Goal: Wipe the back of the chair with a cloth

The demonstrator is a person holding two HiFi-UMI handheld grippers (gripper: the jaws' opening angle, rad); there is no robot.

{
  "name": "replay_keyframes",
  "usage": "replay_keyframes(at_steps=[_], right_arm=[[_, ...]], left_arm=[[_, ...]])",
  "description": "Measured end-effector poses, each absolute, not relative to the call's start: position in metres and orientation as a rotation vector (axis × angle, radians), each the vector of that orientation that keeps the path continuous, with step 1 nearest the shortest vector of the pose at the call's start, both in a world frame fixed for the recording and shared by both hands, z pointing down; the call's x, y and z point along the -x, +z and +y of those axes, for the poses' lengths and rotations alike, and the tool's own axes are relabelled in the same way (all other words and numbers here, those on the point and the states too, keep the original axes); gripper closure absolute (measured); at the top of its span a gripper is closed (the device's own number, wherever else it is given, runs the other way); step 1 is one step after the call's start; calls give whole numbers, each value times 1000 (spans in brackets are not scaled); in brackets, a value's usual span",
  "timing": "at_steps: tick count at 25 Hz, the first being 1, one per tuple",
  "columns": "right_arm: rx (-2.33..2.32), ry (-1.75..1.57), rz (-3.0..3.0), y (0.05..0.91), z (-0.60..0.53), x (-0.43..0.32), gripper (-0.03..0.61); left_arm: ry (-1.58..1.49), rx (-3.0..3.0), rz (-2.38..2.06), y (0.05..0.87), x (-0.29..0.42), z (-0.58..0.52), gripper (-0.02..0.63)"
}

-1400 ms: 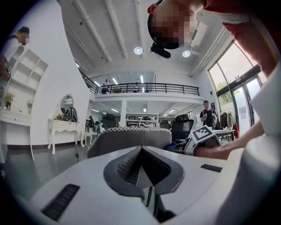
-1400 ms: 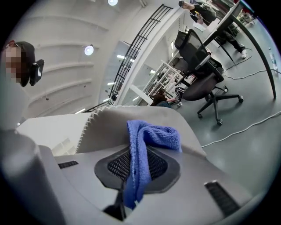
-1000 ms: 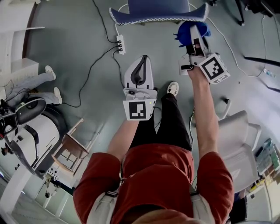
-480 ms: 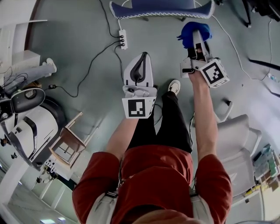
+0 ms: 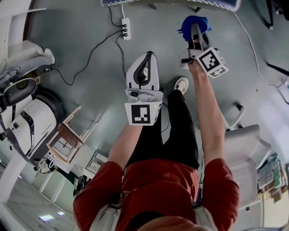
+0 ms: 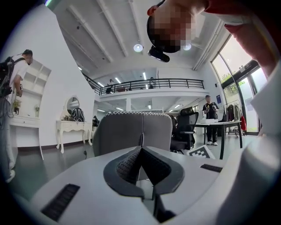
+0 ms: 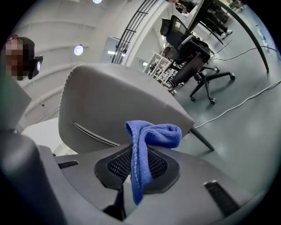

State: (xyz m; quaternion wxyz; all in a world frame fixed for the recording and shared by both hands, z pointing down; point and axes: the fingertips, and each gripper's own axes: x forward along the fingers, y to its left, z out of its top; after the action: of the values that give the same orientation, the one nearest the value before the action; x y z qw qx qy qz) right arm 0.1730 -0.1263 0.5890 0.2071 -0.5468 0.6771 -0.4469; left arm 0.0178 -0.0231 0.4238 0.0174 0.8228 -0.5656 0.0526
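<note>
The chair [image 5: 171, 2] shows only as a stitched rim at the top edge of the head view. Its grey padded back [image 6: 131, 132] stands upright ahead in the left gripper view. The same back [image 7: 114, 105] fills the middle of the right gripper view, close behind the jaws. My right gripper [image 5: 194, 28] is shut on a blue cloth [image 7: 151, 136], which droops over the jaw tips. It is stretched forward, a little short of the chair. The cloth [image 5: 188, 22] bunches at that gripper's tip. My left gripper [image 5: 145, 61] hangs lower over the floor, shut and holding nothing.
A white power strip [image 5: 125, 27] with black cables lies on the floor left of the grippers. A small wooden stool [image 5: 65, 142] and a white machine [image 5: 27, 122] stand at the left. A white office chair [image 5: 246, 153] is at the right. Black office chairs [image 7: 193, 52] stand beyond.
The chair has slid to the top edge of the head view. My right gripper with the cloth has moved forward towards it. The left gripper has kept its place.
</note>
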Motion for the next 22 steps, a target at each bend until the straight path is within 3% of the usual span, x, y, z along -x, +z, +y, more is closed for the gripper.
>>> replay_keyframes(at_steps=[13,22], right_arm=[[1493,-1372,1715,711,-188,-150,525],[1511,-1396,1719,721,-214,-147,525]], left_arm=[[230,-2559,-1640,503,9,-41,604],[201,-2516,-1673,506,24,-52,604]])
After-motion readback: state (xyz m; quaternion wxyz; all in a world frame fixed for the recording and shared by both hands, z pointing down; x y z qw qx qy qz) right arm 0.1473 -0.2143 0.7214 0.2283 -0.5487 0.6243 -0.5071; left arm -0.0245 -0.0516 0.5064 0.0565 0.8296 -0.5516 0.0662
